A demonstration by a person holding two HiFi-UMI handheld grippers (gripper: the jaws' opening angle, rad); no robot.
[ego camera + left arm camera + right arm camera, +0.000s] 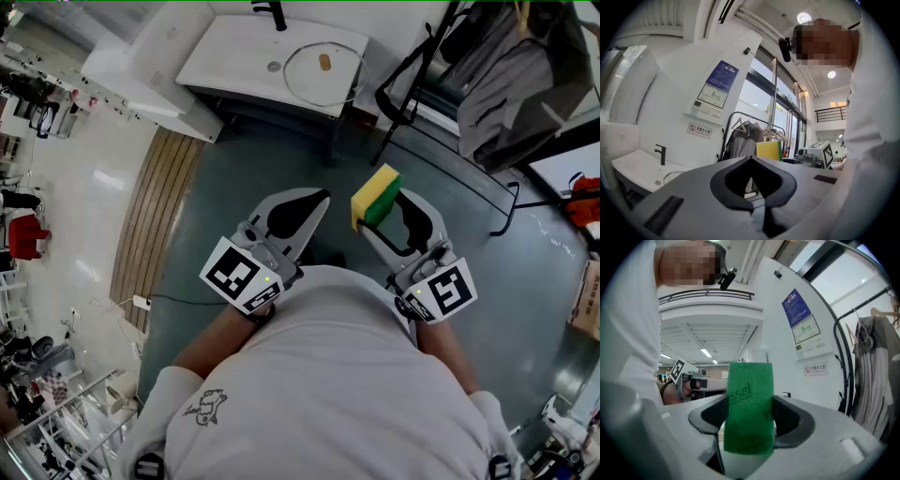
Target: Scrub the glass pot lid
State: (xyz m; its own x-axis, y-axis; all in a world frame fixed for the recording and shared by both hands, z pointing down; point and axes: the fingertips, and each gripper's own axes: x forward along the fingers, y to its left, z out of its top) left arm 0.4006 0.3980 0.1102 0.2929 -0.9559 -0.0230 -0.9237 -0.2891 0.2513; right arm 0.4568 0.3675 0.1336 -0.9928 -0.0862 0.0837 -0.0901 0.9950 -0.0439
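Fingers of the left gripper (317,201) are pressed together with nothing between them; in the left gripper view (750,158) their dark pads meet at the tips. The gripper points level, held out in front of the person's chest above a grey floor (234,187).

Ahead of it stands a white counter (225,49) with a black faucet (273,13) at its back edge and a drain (273,67) in its basin. The glass pot lid (323,79) lies flat on this counter, just right of the drain, with its brown knob (324,62) facing up. It is well apart from both pairs of fingers, beyond their tips across the floor, and neither gripper touches it. In the left gripper view only a thin arc of its rim (671,174) shows on the counter, below and right of the faucet (661,153).

To the right, the right gripper (382,214) has its fingers clamped on a sponge (372,190), yellow on one side and green on the other. In the right gripper view the green face of the sponge (749,394) stands upright between the pads of that gripper (749,414), rising above them. This gripper also points level, beside the left one.

Farther right stands a clothes rack (525,80) hung with grey garments.
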